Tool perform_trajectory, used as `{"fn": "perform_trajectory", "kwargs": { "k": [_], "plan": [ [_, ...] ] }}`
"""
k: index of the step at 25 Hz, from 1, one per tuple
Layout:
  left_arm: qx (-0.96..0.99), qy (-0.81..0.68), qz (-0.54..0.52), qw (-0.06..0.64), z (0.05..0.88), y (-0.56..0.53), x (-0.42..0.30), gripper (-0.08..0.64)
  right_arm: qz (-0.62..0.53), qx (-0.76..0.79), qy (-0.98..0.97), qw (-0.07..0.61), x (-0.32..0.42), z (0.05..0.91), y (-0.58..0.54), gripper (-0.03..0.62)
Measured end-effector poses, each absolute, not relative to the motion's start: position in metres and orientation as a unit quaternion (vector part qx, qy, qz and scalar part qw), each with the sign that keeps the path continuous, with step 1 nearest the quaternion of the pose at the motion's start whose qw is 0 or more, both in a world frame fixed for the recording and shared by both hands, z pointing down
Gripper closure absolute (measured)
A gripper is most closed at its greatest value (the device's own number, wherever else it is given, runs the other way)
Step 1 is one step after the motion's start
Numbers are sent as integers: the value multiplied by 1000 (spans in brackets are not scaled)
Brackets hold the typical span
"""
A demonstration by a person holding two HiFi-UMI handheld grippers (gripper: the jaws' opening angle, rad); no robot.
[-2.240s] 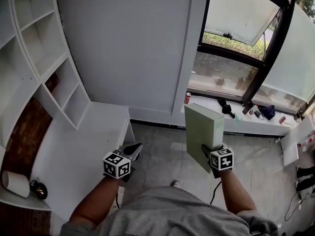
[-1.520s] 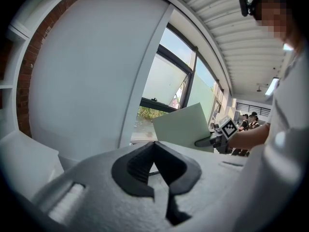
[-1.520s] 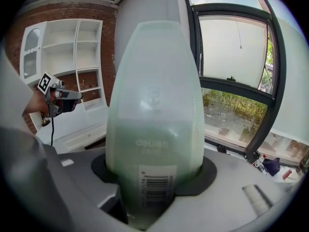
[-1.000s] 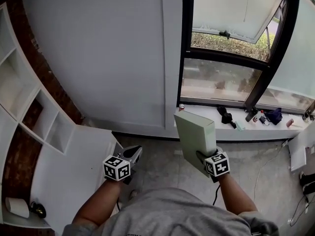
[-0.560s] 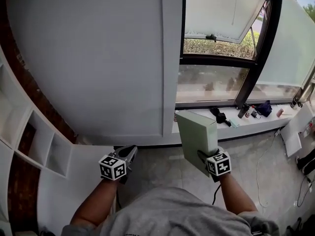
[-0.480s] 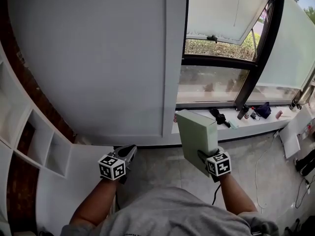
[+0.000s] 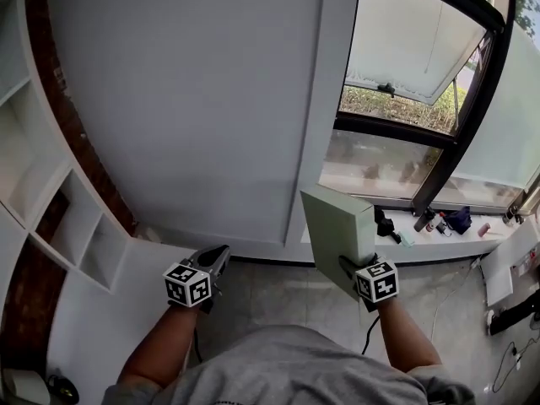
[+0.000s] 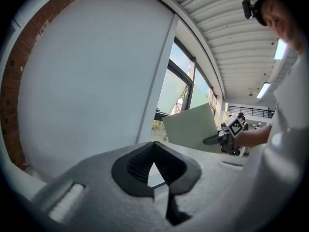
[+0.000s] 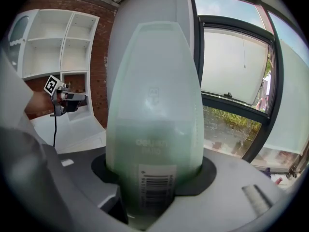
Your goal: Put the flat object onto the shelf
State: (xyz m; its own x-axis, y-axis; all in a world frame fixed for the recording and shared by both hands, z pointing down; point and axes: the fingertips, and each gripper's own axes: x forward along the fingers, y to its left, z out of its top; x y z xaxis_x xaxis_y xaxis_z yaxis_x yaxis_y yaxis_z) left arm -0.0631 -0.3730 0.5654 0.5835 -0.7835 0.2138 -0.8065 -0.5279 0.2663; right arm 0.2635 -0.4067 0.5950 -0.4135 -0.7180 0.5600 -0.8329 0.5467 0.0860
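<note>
left tongs (image 8: 153, 151) pressed together, empty | right tongs (image 7: 348, 267) pinching green flat box (image 9: 153, 95) | barcode label (image 9: 155, 183), print blurred

Shelf (image 7: 34, 184) cut off by the left edge; small items (image 7: 447, 221) on the sill (image 7: 466, 241) too small to identify; print on the flat object (image 9: 153, 144) blurred.
</note>
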Motion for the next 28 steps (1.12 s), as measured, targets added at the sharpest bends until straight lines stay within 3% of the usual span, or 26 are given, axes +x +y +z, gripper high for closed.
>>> {"fn": "perform_trajectory", "kwargs": {
  "k": [10,28],
  "plan": [
    [821,-559,-2,118,488,-344,-150,561,10,379,-889,255,165,520,-458,321],
    [676,-737,-5,18,338,-174,-321,561,-188,162,-956,156,-129,328,-410,321]
  ]
}}
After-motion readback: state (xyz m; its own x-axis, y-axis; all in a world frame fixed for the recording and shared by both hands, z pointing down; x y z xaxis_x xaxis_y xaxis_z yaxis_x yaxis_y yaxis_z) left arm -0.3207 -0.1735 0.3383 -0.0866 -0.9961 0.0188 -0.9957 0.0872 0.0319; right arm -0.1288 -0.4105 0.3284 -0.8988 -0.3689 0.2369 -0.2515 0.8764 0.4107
